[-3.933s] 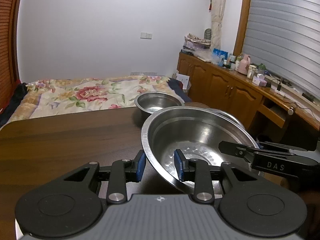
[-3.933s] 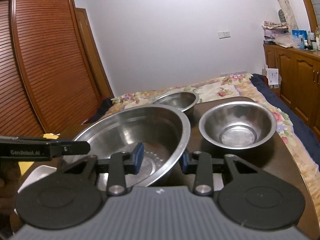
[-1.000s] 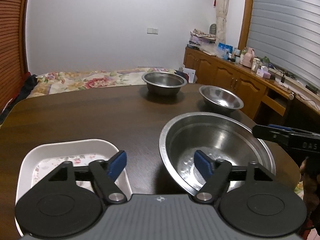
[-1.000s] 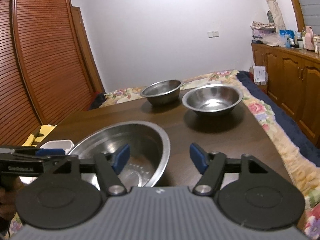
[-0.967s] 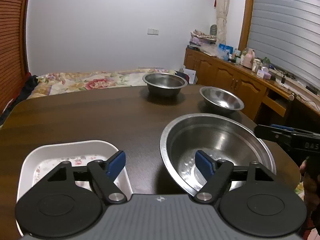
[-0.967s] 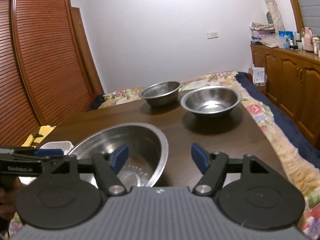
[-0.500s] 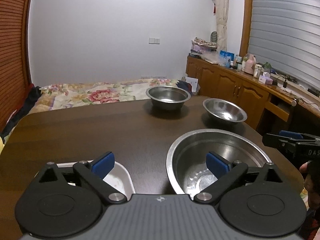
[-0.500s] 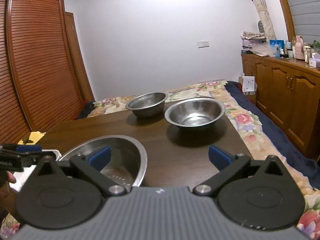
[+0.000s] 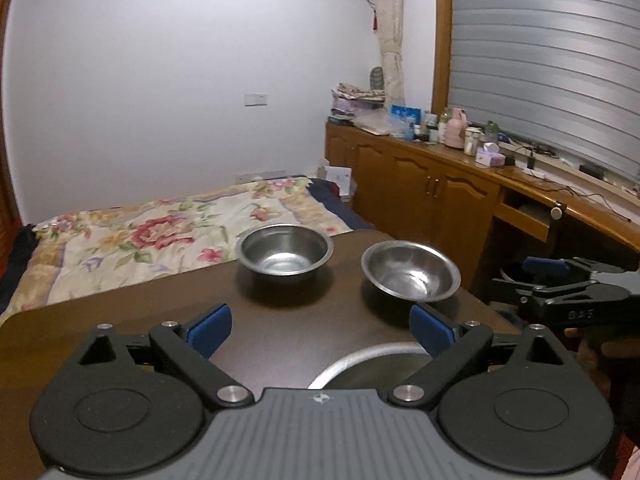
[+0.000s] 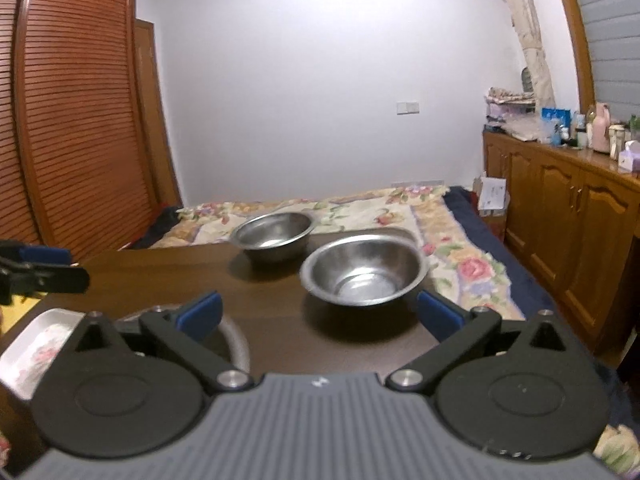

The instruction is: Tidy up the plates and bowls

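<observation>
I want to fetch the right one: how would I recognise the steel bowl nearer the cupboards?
Look at the dark wooden table before the flowered bed. Two small steel bowls sit at its far end. Yours, the shallow bowl, is flared and nearer the table's corner; the deeper bowl beside it has steeper walls.

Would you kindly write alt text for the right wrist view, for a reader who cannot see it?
The open right gripper, holding nothing, faces two steel bowls on a dark wooden table: the nearer bowl and, behind it to the left, the farther bowl. A large steel bowl's rim and a white floral dish show at lower left.
</observation>
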{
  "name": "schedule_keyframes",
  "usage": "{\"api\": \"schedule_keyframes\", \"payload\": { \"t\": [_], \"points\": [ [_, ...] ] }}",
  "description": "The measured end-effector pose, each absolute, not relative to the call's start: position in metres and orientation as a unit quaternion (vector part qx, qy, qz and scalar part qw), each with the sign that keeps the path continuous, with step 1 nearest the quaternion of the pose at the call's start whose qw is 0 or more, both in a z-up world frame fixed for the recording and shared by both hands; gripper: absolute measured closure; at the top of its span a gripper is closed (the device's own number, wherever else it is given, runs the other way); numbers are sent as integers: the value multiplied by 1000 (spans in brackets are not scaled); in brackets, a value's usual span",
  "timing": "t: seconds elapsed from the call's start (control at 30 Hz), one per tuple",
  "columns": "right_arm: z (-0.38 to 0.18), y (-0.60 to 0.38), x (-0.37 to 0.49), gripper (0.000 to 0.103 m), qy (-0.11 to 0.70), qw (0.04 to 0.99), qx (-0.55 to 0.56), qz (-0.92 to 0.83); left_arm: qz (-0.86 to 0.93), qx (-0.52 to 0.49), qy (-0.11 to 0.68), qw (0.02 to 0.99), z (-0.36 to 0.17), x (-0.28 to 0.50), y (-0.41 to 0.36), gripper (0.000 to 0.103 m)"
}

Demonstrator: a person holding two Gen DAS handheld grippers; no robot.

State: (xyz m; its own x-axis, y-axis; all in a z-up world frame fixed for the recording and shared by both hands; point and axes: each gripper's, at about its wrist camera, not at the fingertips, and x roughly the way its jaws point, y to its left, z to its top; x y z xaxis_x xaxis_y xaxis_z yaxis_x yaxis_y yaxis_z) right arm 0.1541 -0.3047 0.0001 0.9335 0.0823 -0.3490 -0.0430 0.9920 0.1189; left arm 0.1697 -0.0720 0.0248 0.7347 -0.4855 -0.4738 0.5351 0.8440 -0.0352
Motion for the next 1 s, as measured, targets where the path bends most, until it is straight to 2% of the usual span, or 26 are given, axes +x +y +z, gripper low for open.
{"api": "schedule_keyframes", "payload": {
  "t": [0.33, 0.5, 0.53, 0.6, 0.8, 0.9, 1.0],
  "points": [
    [-14, -350, 204, 0, 194, 977, 90, 10, -301, 68, 280, 909, 17, 224, -125, 14],
    [-28, -362, 228, 1, 202, 973, 115, 12, -310, 79, 309, 896, 5, 252, -146, 24],
    [-32, -363, 230, 2, 207, 971, 121, 14, -311, 80, 313, 894, 3, 257, -149, 25],
    [-38, -364, 237, 13, 216, 968, 130, 17, -315, 84, 322, 889, 0, 267, -156, 26],
    [-46, -364, 249, 15, 234, 958, 159, 42, -332, 89, 349, 872, -9, 291, -177, 33],
    [-45, -365, 251, 19, 234, 957, 165, 45, -341, 89, 367, 861, -17, 301, -186, 35],
    [-45, -367, 253, 24, 235, 955, 175, 53, -342, 86, 387, 852, -23, 312, -193, 44]
  ]
}}
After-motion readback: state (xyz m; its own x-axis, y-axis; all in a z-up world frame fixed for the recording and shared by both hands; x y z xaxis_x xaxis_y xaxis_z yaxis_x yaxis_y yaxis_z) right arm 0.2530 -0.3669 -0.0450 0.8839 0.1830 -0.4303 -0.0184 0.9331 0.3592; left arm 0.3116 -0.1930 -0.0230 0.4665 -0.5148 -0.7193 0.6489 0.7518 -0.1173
